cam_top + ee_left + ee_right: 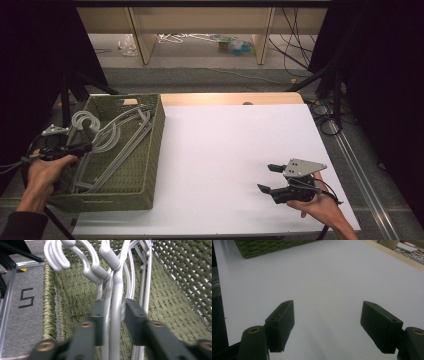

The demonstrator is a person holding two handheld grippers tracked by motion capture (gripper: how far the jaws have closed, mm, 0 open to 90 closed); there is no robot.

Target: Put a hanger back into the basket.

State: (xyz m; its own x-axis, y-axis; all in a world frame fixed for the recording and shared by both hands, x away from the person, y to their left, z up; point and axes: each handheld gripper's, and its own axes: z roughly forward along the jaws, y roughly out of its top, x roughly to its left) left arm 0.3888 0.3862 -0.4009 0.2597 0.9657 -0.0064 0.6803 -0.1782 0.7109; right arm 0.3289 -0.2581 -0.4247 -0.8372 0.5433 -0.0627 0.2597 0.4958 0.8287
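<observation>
Grey hangers [113,315] between left gripper's [113,320] jaws.

A black "5" is marked on the grey floor [23,298] beside the basket [50,315]

From above my side, the high view looks forward and down over the worktop [225,150]; my left gripper view sits close inside the basket [75,287], which the other two views share.

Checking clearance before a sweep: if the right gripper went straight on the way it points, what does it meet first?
Probably nothing close: the right gripper, jaws open, faces bare white table. Farther along that line sits the green woven basket; it looks like the first obstacle, though depth is hard to judge.
</observation>
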